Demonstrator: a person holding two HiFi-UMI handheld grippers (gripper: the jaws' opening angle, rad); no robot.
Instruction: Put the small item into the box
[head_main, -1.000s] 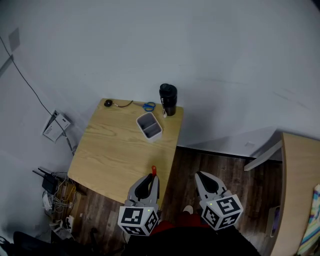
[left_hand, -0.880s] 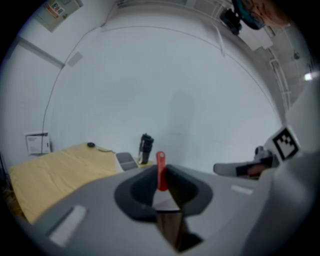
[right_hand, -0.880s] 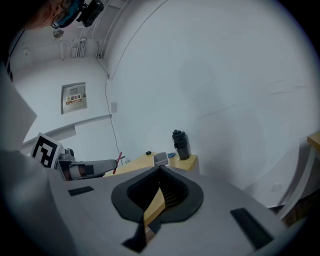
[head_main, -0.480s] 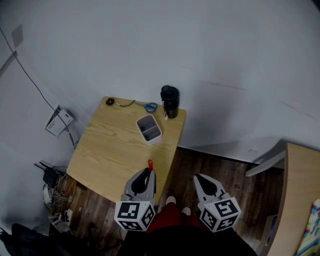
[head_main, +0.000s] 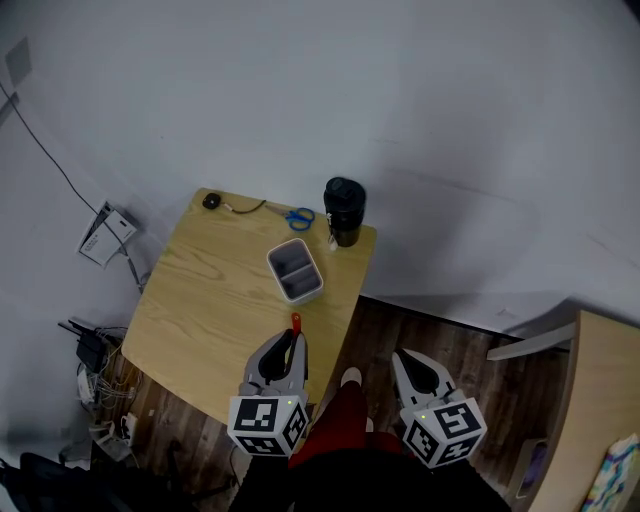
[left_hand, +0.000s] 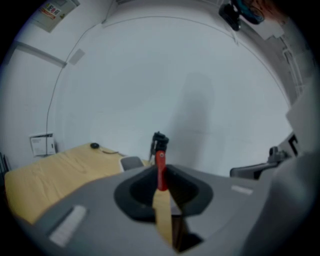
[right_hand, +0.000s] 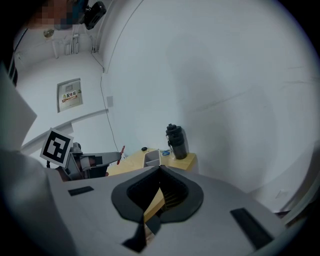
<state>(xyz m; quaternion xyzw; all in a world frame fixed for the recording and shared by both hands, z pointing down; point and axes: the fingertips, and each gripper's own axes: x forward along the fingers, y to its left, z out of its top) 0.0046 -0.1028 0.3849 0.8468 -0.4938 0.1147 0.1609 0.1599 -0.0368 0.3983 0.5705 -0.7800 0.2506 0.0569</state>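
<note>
We face a plain pale wall (head_main: 420, 110) on the far side; a dark plank floor (head_main: 430, 335) runs below it; a light wooden surface (head_main: 200, 300) stands left, against the wall; another wooden top (head_main: 605, 400) edges in right; cables (head_main: 95, 365) crowd the floor far left.

We hold both grippers low before us, side by side and apart, jaws pointing forward. Our left gripper (head_main: 290, 342) is clamped on a red stick (head_main: 296, 322), which juts up past the tips. Our right gripper (head_main: 402, 358) has its jaws pressed together.
</note>
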